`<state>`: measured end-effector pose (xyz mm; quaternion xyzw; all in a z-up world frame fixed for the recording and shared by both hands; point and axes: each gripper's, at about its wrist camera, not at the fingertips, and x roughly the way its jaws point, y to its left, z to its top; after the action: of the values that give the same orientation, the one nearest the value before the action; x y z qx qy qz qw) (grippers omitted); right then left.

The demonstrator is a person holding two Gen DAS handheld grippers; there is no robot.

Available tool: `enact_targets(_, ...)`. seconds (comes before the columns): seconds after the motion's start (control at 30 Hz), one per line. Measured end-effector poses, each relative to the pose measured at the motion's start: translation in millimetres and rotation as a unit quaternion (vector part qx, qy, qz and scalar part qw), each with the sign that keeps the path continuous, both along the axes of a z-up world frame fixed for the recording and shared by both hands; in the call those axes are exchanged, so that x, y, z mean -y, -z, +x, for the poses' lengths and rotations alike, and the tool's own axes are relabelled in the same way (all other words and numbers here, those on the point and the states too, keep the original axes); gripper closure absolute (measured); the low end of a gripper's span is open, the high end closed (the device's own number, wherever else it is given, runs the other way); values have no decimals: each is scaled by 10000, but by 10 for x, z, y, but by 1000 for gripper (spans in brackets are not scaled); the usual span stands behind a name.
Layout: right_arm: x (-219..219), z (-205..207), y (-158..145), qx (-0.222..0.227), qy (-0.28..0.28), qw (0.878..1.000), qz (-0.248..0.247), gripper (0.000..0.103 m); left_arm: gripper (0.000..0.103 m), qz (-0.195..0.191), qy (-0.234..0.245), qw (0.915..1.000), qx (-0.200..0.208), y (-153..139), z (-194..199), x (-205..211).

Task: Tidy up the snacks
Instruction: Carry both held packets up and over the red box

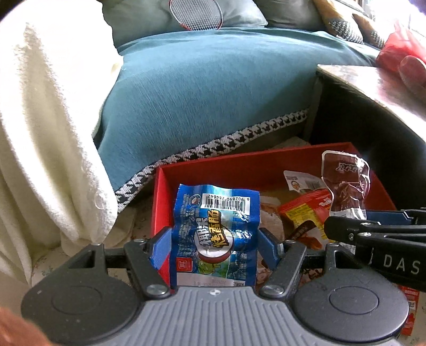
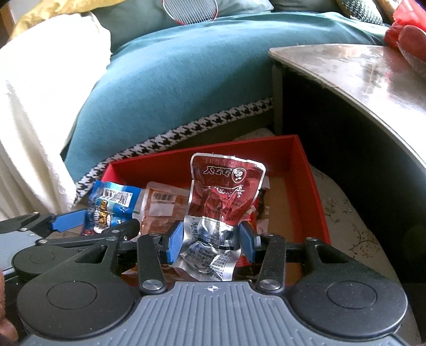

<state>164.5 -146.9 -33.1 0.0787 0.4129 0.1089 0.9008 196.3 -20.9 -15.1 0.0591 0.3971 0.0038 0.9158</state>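
Note:
My left gripper (image 1: 214, 246) is shut on a blue snack packet (image 1: 217, 226) with a barcode; its blue pads press both sides. My right gripper (image 2: 211, 241) is shut on a dark red and silver foil packet (image 2: 223, 197), held upright. Both packets hang over an open red box (image 1: 162, 197) on the floor, which holds several other snack packets, among them an orange one (image 1: 303, 210). In the right wrist view the red box (image 2: 311, 186) lies ahead, and the left gripper (image 2: 80, 226) with the blue packet (image 2: 111, 205) shows at the left. The right gripper (image 1: 372, 234) enters the left wrist view from the right.
A teal sofa (image 1: 213, 87) with a houndstooth trim stands behind the box. A white blanket (image 1: 45, 138) hangs at the left. A shiny table (image 2: 359, 77) with a dark side juts in at the right. A racket (image 1: 197, 13) lies on the sofa. A red bag (image 1: 396, 50) sits on the table.

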Motion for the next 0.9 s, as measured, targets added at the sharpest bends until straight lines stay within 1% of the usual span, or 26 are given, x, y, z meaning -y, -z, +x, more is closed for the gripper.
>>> enact_targets(0.47,6,63,122,-91,-9,9999,-91,49,41,68,-4,9999,-125,159,102,20)
enact_targets(0.9,-12,78,148,-101,8,9999,-118,49,41,101,-18,9998,-198,176,142,24)
